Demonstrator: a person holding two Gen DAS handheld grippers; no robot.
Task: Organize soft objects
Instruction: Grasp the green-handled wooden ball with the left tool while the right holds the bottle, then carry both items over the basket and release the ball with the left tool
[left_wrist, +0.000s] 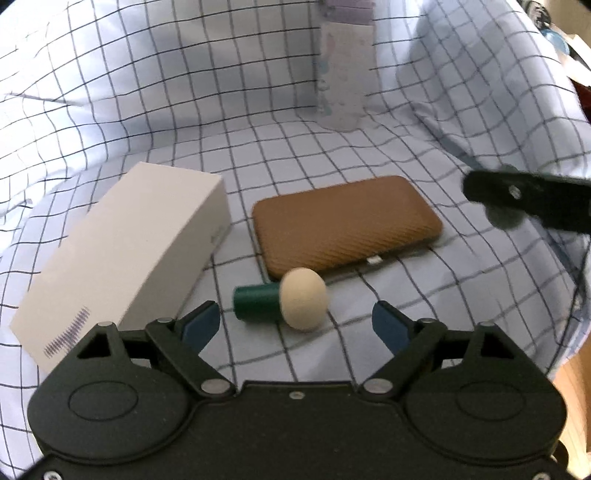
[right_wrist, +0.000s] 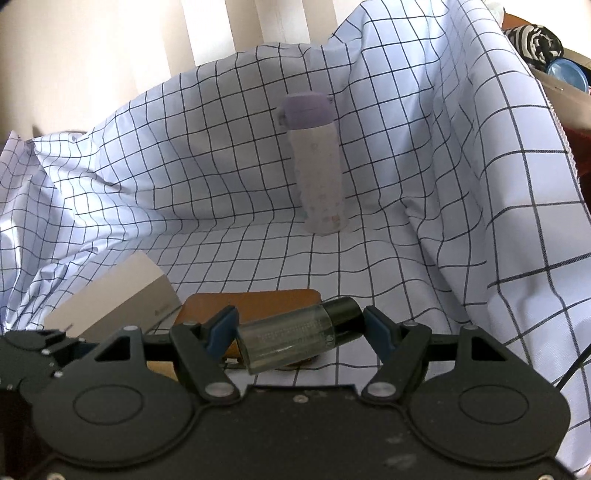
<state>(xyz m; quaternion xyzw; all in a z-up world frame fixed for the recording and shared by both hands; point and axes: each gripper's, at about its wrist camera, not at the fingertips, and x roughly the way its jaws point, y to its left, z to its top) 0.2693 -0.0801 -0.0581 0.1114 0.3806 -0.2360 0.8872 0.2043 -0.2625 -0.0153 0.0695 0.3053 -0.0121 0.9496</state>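
Checked cloth (left_wrist: 147, 92) rises in folds behind and to both sides. From the left wrist, bare cloth lies around a green-handled sponge applicator (left_wrist: 282, 300), which rests near a white box (left_wrist: 122, 251) and just before a brown case (left_wrist: 345, 223). The left hand-held gripper (left_wrist: 295, 325) hangs tilted down, jaws apart and empty. From the right wrist, the right hand-held gripper (right_wrist: 299, 330) is clamped on a clear bottle (right_wrist: 295, 334) above the case; a lilac-capped flask (right_wrist: 319, 162) stands well beyond.

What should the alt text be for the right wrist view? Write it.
The right gripper holds a small clear bottle with a black cap above a brown case. Behind stands a purple-lidded flask on checked cloth; a white box lies left.
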